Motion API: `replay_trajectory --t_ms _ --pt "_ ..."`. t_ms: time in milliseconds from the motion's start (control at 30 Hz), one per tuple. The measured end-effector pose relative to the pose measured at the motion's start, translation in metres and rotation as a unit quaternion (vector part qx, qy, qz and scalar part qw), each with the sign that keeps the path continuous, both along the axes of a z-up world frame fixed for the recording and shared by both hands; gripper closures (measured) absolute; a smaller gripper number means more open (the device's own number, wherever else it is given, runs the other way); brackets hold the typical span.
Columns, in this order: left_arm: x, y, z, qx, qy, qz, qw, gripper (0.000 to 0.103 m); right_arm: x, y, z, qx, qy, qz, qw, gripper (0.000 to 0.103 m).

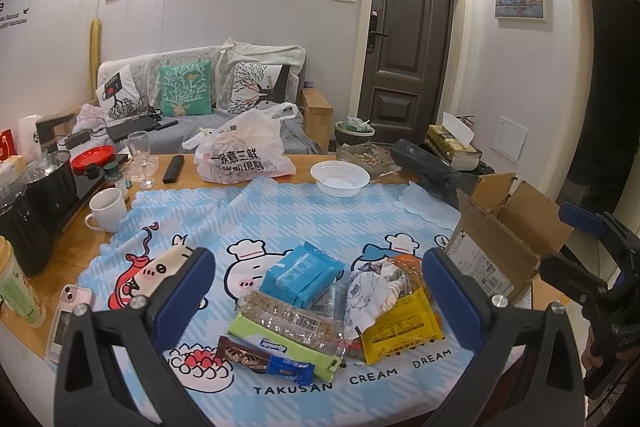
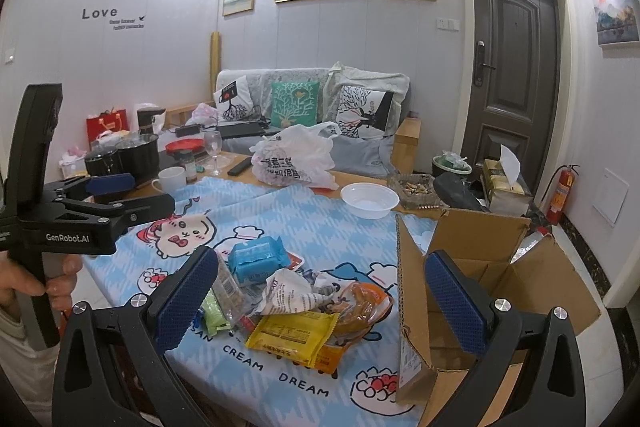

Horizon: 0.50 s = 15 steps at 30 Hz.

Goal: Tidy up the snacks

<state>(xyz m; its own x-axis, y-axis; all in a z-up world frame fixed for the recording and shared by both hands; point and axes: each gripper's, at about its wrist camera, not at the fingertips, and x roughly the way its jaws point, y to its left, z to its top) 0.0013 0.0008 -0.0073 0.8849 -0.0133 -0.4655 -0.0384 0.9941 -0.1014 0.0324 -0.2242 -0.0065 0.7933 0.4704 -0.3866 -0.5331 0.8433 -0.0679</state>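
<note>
From the left wrist, the left gripper [image 1: 320, 291] hangs with jaws spread wide and empty over a heap of snacks [image 1: 320, 311] on the checked cloth [image 1: 280, 211] covering the worktop. A blue packet [image 1: 300, 273], a yellow packet [image 1: 400, 327] and a chocolate bar [image 1: 264, 359] look light, crinkly and slippery — best pinched across a flat middle or sealed edge. The cloth reads "TAKUSAN CREAM DREAM".

From the right wrist, the right gripper [image 2: 320, 299] is likewise released, holding nothing, above the same heap, just beside an open cardboard box [image 2: 480, 267] — probably the snacks' destination. The other tool's body reads "GenRobot.AI"; the wall says "Love".
</note>
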Motion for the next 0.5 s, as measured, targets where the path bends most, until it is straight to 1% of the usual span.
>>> replay_trajectory --t_ms 500 --pt "0.0031 0.0043 0.0002 -0.001 -0.002 -0.005 1.0000 0.001 0.0003 -0.0003 -0.0013 0.006 0.012 0.000 1.000 0.000"
